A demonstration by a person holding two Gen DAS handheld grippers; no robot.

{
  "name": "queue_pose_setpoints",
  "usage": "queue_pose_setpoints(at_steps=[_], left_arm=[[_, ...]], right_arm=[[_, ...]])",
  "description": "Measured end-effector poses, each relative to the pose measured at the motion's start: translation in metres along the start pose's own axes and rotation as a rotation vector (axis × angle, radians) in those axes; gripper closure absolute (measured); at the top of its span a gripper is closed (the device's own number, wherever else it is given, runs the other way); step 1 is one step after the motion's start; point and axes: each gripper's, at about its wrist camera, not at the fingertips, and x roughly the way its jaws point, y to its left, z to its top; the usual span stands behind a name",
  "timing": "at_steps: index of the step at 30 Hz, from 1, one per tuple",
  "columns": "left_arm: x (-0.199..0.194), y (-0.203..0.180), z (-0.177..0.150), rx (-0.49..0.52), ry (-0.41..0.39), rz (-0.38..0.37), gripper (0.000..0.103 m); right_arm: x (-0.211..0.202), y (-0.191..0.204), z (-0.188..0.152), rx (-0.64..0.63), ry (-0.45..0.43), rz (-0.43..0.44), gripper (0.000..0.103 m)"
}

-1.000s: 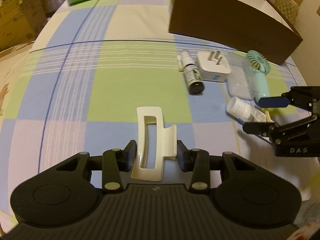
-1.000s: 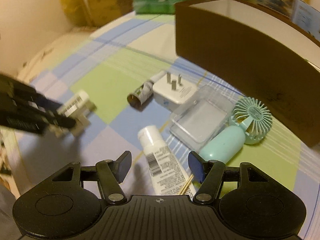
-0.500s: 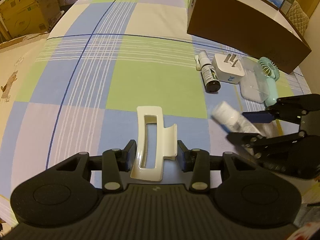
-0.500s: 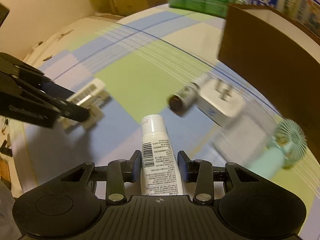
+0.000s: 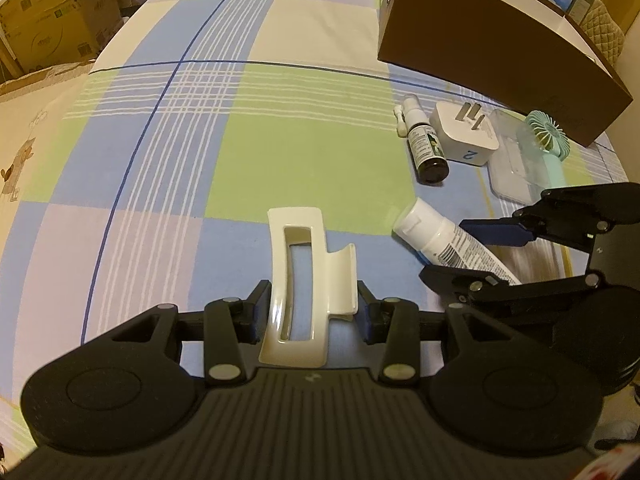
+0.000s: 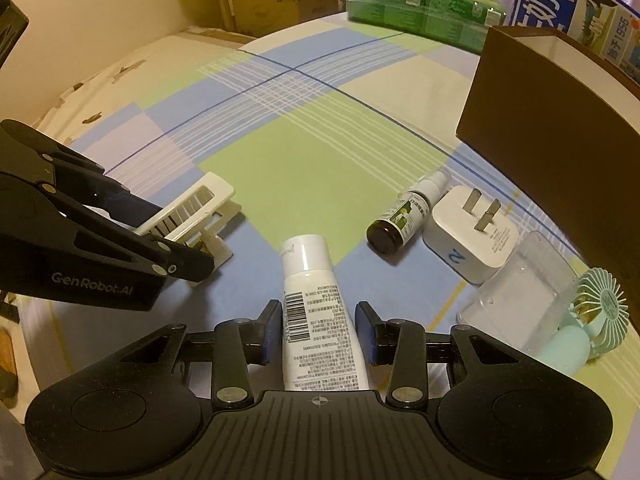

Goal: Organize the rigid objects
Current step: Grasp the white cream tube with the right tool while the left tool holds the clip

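Observation:
My left gripper [image 5: 310, 304] is shut on a cream hair claw clip [image 5: 296, 280], held lengthwise above the checked tablecloth [image 5: 304, 160]. In the right wrist view the same clip [image 6: 192, 204] shows in the left gripper [image 6: 172, 232] at the left. My right gripper [image 6: 316, 320] is shut on a white tube [image 6: 308, 280] with a barcode, cap pointing away. From the left wrist view the right gripper [image 5: 452, 250] and the white tube [image 5: 432, 232] sit just to the right of the clip.
A brown box [image 6: 560, 120] stands open at the back right. In front of it lie a dark spray bottle [image 6: 400, 216], a white plug adapter [image 6: 468, 236], a clear plastic case [image 6: 516, 296] and a mint hand fan [image 6: 600, 304]. Green packs [image 6: 420, 4] line the far edge.
The right gripper has closed on the white tube and carried it left, away from the fan and case, toward the left gripper. The left gripper has kept still with the clip.

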Motion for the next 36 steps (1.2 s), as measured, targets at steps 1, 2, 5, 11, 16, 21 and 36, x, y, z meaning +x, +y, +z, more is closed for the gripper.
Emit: queue_pose_setpoints(at_steps=[1, 2, 5, 11, 16, 21, 36], left_arm=[[0.0003, -0.0003, 0.0004, 0.003, 0.0, 0.001, 0.066], [0.0006, -0.0006, 0.0008, 0.008, 0.0, 0.002, 0.066], [0.0012, -0.002, 0.0016, 0.02, -0.001, 0.005, 0.066], [0.0023, -0.0023, 0.0036, 0.03, -0.001, 0.003, 0.066], [0.0034, -0.0032, 0.0045, 0.037, -0.001, 0.002, 0.066], [0.0045, -0.0038, 0.0052, 0.042, -0.001, 0.003, 0.066], [0.005, -0.0041, 0.0063, 0.048, -0.001, 0.004, 0.066]], right_arm=[[0.0002, 0.0013, 0.0, -0.001, -0.002, -0.002, 0.066], [0.0004, 0.0017, 0.0001, -0.002, -0.003, -0.002, 0.066], [0.0006, 0.002, 0.0001, -0.003, -0.009, 0.002, 0.067], [-0.0007, 0.0014, -0.0012, -0.001, -0.015, 0.007, 0.067], [-0.0014, 0.0016, -0.001, 0.001, -0.018, 0.012, 0.067], [-0.0021, 0.0011, -0.0013, 0.0, -0.019, 0.015, 0.068], [-0.0035, 0.0006, -0.0022, 0.0, -0.021, 0.018, 0.069]])
